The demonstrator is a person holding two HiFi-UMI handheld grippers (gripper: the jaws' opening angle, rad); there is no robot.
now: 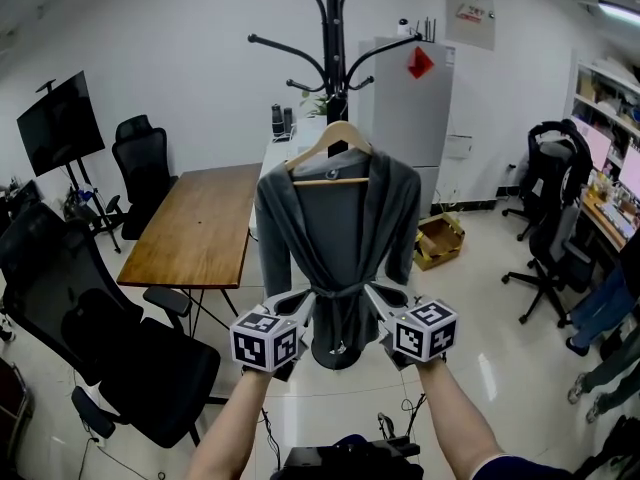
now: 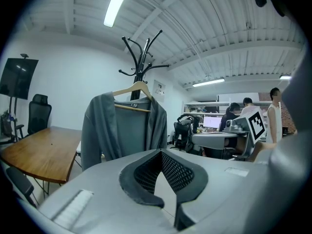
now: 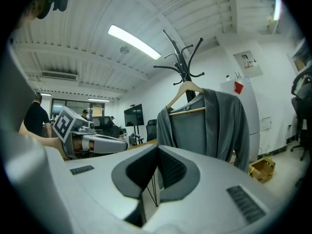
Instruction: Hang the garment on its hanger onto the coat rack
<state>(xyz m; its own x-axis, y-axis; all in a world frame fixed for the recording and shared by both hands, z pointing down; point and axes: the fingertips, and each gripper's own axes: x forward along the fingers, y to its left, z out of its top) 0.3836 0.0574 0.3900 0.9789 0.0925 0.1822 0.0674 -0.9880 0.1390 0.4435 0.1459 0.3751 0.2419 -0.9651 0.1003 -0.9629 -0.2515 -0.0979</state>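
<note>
head view: the grey garment [image 1: 335, 228] hangs on its wooden hanger [image 1: 330, 138] against the coat rack [image 1: 335, 28] pole, under the lower hooks. the left hand-held gripper [image 1: 310, 296] and right hand-held gripper [image 1: 372, 293] flank its belt. a wooden table [image 1: 195, 223] edge is near on the left, with open floor [image 1: 480, 308] on the right.

left gripper view: jaws closed on nothing, garment apart ahead. seated people [image 2: 237, 110] show only here.

right gripper view: jaws closed, empty. a ceiling light [image 3: 134, 41] shows overhead.
</note>
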